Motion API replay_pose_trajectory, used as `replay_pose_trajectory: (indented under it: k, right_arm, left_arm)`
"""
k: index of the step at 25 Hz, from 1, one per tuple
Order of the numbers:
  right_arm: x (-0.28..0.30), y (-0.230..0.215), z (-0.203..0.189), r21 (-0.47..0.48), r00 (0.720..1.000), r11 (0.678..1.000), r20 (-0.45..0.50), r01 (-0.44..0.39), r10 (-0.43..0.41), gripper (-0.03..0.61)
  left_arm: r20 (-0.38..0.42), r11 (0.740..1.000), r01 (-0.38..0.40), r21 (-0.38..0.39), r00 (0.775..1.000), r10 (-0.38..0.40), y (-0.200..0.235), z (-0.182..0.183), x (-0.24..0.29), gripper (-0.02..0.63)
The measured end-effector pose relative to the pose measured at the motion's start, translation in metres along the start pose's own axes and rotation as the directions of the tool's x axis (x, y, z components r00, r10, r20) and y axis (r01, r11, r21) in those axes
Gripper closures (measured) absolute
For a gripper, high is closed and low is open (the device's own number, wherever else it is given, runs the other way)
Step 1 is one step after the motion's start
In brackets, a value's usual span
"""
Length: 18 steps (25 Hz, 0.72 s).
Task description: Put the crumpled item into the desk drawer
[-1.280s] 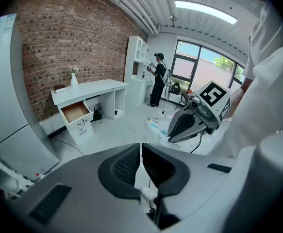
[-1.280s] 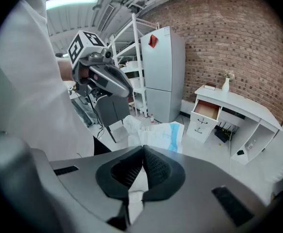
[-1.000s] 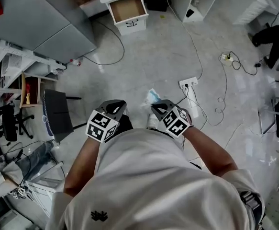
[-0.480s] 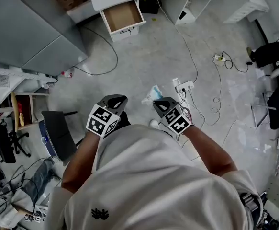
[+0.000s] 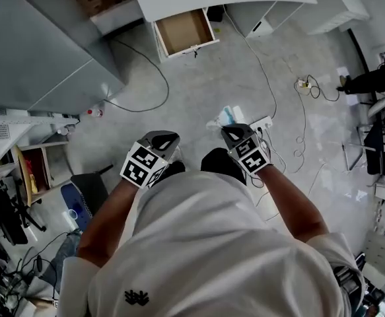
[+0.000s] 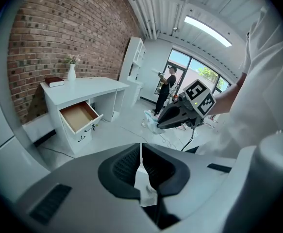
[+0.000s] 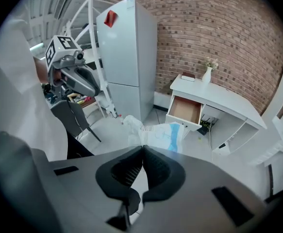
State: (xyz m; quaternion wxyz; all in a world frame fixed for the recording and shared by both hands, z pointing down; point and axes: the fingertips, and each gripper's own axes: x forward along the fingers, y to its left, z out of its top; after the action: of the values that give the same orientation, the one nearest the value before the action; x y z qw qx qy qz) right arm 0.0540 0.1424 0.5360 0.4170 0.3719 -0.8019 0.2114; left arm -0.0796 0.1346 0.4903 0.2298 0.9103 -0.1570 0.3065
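Across grey floor (image 5: 199, 91), top centre, sits the open white drawer (image 5: 187, 32); crumpled white-blue wrapper (image 5: 226, 116) thinly pinched by right claw (image 5: 232, 131) might slip, left claw (image 5: 165, 138) clenched empty.

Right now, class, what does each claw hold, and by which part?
The right claw pinches the crumpled item by its near edge; the left claw, shut, holds nothing.
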Motion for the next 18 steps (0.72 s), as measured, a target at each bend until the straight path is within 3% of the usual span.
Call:
replay_pose_trajectory:
  k: [5, 12, 18]
  right_arm:
    - [0.030, -0.024, 0.031, -0.011, 1.000, 1.000, -0.017, 0.018, -0.018, 0.549]
    - [0.097, -0.109, 0.086, 0.001, 1.000, 1.000, -0.010, 0.002, -0.002, 0.549]
    - [0.149, -0.194, 0.136, -0.033, 0.999, 0.998, -0.011, -0.046, 0.045, 0.549]
  left_arm:
    - [0.036, 0.999, -0.030, -0.041, 0.999, 0.032, 0.044, 0.008, -0.015, 0.581]
    - [0.051, 0.994, -0.084, -0.066, 0.995, 0.088, 0.124, 0.050, 0.003, 0.581]
    - [0.047, 0.986, -0.132, -0.102, 0.989, 0.137, 0.186, 0.117, 0.038, 0.581]
